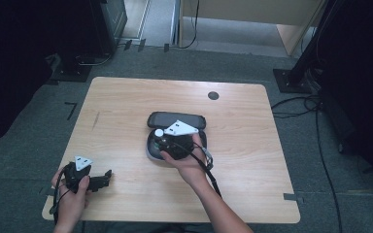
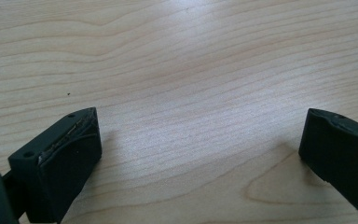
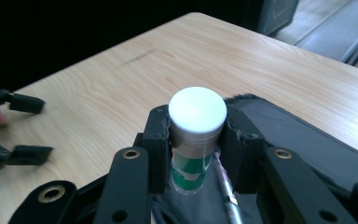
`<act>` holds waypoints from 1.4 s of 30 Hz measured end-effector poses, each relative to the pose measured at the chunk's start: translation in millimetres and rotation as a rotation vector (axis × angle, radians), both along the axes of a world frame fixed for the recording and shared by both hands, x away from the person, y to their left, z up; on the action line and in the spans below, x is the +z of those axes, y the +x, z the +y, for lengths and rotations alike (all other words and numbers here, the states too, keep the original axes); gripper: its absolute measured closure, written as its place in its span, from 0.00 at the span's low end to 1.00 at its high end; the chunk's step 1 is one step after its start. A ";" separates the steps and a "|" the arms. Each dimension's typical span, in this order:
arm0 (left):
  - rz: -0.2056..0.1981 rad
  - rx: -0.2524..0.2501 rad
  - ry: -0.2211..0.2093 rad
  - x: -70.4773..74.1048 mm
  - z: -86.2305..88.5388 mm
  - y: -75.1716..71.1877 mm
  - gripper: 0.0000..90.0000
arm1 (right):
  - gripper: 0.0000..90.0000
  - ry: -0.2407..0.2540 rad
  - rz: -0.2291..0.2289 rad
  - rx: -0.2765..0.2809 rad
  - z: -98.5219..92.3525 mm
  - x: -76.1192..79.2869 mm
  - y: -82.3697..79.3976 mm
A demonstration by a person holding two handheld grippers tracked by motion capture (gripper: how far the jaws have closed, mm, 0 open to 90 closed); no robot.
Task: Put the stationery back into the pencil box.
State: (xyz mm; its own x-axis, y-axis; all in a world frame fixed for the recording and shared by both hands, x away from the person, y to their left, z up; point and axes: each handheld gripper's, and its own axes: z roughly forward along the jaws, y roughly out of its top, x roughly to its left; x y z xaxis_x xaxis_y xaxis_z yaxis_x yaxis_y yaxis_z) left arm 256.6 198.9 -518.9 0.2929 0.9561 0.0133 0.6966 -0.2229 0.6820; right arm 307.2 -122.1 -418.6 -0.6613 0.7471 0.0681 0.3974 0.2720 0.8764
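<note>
An open case (image 1: 175, 121) lies on the table (image 1: 126, 97) a little right of its middle, its lid (image 1: 177, 119) folded back on the far side and its tray toward the person. The right gripper (image 3: 197, 135) sits over that tray with a capped tube (image 3: 196, 135) standing upright between its jaws, touching both, and a pen-like stick (image 3: 226, 186) lies in the case just beside the tube. The left gripper (image 1: 108, 174) rests well apart, near the table's near left corner, jaws spread and pointing right toward the case, and a round grommet (image 1: 213, 95) is set in the table behind the case toward the far right.
</note>
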 end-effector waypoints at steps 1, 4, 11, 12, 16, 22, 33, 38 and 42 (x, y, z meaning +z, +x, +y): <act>0.000 0.000 0.000 0.0 0.0 0.0 0.00 | 0.73 -0.004 0.004 -0.007 -2.3 -1.6 1.0; 0.000 0.000 0.000 0.0 0.0 0.0 0.00 | 0.73 -0.015 0.008 -0.025 -7.4 -6.8 3.9; 0.001 -0.003 0.004 0.2 0.4 0.0 0.00 | 0.73 -0.028 0.014 -0.080 -17.7 -16.1 13.1; 0.001 -0.003 0.004 0.2 0.3 0.0 0.00 | 0.73 -0.027 0.018 -0.085 -19.0 -17.5 14.4; 0.002 -0.002 0.002 0.1 0.2 0.0 0.00 | 0.73 -0.022 0.027 -0.085 -18.3 -19.9 15.1; 0.000 0.000 -0.001 0.0 0.0 0.0 0.00 | 0.73 -0.018 0.024 -0.060 -4.7 -25.2 14.5; 0.000 0.000 -0.001 0.0 0.0 0.0 0.00 | 0.73 -0.010 0.010 -0.104 -7.0 -25.9 25.1; 0.001 0.000 -0.001 0.0 0.0 0.0 0.00 | 0.73 -0.021 0.012 -0.146 -17.5 -27.3 31.2; 0.001 0.000 0.000 0.0 0.0 0.0 0.00 | 0.73 -0.036 0.016 -0.164 -19.4 -33.3 36.8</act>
